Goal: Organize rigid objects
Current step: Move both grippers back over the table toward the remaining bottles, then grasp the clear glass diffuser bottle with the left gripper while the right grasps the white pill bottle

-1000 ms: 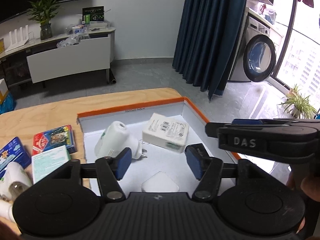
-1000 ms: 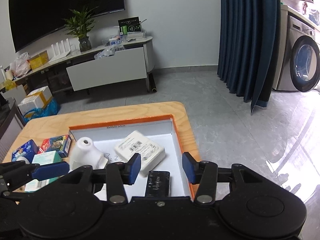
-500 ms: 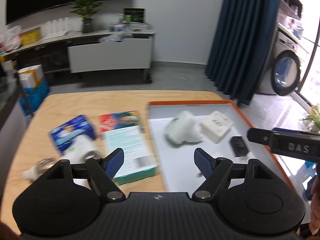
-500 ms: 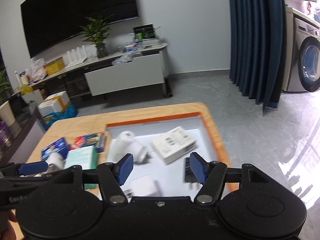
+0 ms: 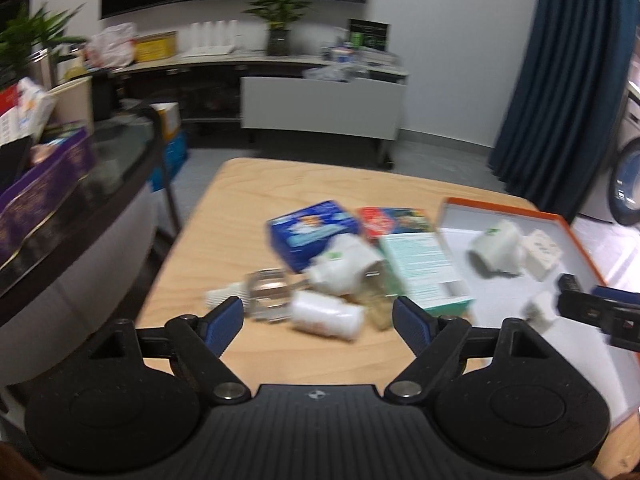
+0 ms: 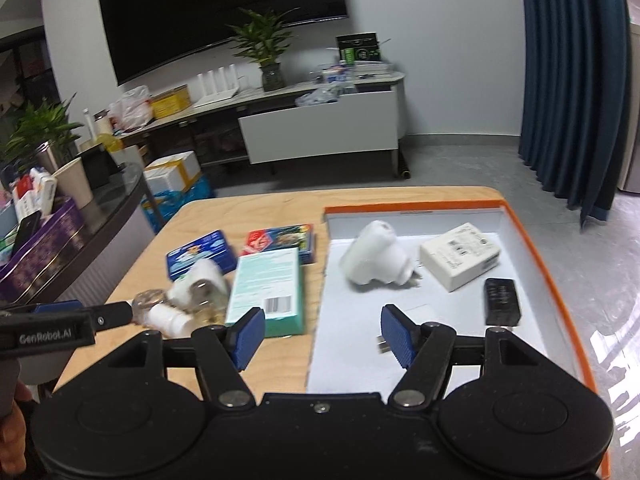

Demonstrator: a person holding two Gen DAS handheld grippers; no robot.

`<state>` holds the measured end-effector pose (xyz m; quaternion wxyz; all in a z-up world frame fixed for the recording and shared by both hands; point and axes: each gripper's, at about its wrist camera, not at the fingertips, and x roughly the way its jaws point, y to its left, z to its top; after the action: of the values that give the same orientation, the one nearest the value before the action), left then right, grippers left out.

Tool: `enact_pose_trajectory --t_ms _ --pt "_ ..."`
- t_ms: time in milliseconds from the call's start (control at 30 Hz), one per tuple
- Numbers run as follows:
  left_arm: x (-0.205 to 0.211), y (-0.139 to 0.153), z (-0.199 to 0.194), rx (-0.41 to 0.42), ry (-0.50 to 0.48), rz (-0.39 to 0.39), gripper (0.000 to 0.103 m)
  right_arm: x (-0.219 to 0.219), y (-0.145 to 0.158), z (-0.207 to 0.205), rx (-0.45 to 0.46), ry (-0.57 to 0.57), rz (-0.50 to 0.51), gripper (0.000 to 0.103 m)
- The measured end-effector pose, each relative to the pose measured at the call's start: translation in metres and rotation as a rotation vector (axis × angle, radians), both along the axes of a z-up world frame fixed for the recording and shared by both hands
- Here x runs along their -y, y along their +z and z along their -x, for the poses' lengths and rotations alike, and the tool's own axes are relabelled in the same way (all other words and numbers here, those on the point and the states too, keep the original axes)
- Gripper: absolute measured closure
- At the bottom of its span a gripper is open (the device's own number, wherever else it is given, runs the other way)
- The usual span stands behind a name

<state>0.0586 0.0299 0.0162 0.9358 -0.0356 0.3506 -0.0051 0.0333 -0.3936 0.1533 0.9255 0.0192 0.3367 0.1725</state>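
On the left of the wooden table (image 6: 280, 364), the left gripper (image 5: 318, 322) hangs with its jaws opening and nothing between them, above a loose cluster of a clear glass bottle (image 5: 266, 290), a white bottle lying on its side (image 5: 326, 316) and a white plug-in device (image 5: 346, 266). Just right of these lie a blue box (image 6: 202, 254), a red box (image 6: 280, 240) and a teal box (image 6: 268, 292). Farther right, the right gripper (image 6: 322, 338), also opening and empty, hovers over the near edge of the orange-rimmed tray (image 6: 532, 240), which holds a white plug-in device (image 6: 376, 258), a white adapter (image 6: 460, 256) and a small black block (image 6: 502, 302).
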Motion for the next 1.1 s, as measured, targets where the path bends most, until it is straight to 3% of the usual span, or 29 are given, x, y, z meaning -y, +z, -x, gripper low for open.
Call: enact_pose_trajectory --t_ms 200,733,1100 --pt "-0.037 -0.017 -0.012 -0.043 0.076 -0.015 0.017 -0.007 -0.001 0.009 -0.008 0.009 0.000 0.025" --pt "-0.043 -0.055 -0.084 -0.074 -0.013 -0.080 0.007 -0.019 -0.013 0.007 -0.041 0.005 0.028 0.025" --pt "-0.073 -0.057 -0.068 -0.070 -0.021 -0.093 0.001 -0.030 -0.019 -0.003 -0.052 0.027 0.034 0.025"
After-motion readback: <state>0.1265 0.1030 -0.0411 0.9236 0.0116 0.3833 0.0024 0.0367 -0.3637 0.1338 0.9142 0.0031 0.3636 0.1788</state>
